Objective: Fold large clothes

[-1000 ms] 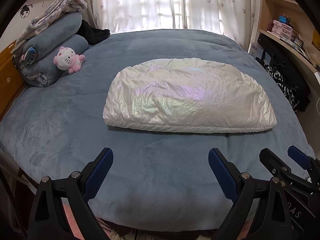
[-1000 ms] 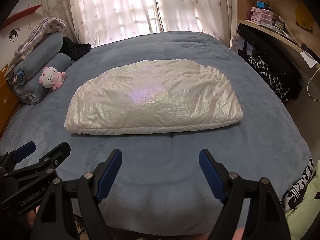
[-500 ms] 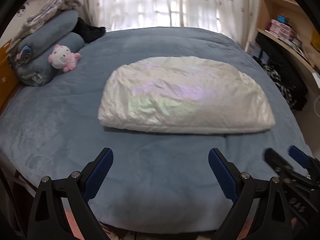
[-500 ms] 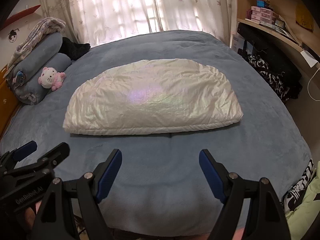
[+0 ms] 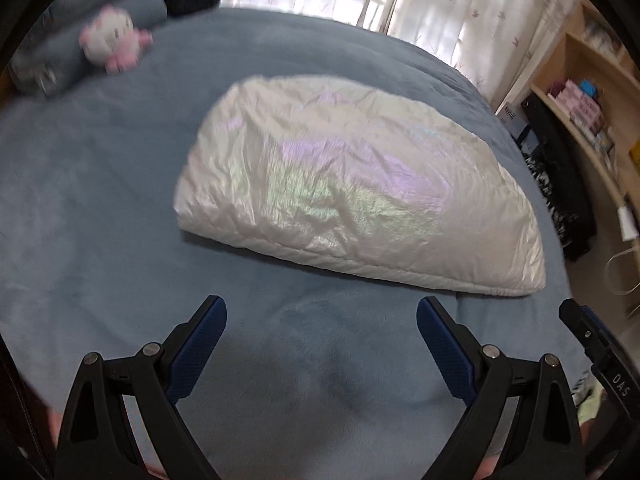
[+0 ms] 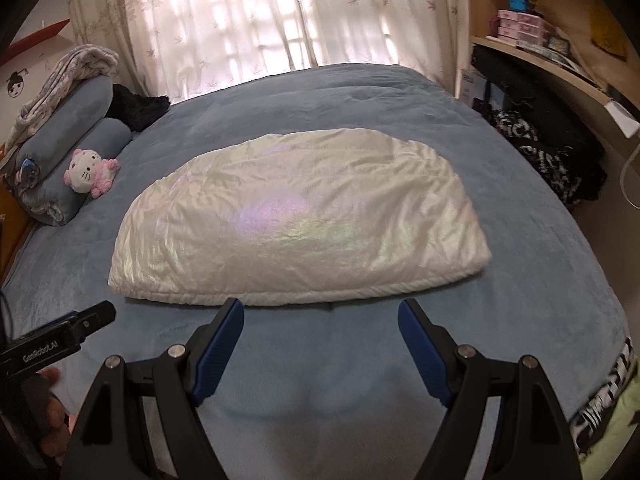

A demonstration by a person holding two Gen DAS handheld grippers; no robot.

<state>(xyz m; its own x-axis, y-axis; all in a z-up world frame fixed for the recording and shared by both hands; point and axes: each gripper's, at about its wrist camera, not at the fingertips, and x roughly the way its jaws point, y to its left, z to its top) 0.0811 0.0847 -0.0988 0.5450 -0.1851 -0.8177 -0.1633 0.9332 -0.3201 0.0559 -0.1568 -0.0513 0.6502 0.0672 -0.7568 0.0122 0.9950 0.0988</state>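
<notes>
A shiny white iridescent padded garment [image 5: 356,196] lies folded into a long half-moon bundle in the middle of the blue bed [image 5: 100,184]; it also shows in the right wrist view [image 6: 300,220]. My left gripper [image 5: 320,320] is open and empty, over the blanket a little short of the bundle's near edge. My right gripper [image 6: 320,322] is open and empty, its tips close to the bundle's near hem. The left gripper's side [image 6: 60,332] shows at the lower left of the right wrist view.
Rolled blue pillows [image 6: 76,136] with a pink-and-white plush cat [image 6: 90,170] lie at the bed's left head end. A black cloth [image 6: 136,106] sits by the curtains. Shelves [image 6: 540,40] and dark patterned clothes [image 6: 548,156] stand along the right. A green printed cloth [image 6: 608,412] lies at lower right.
Both grippers have moved forward toward the garment. The left one has also swung and tilted, so the bundle now sits slanted in its view. Both stay open.
</notes>
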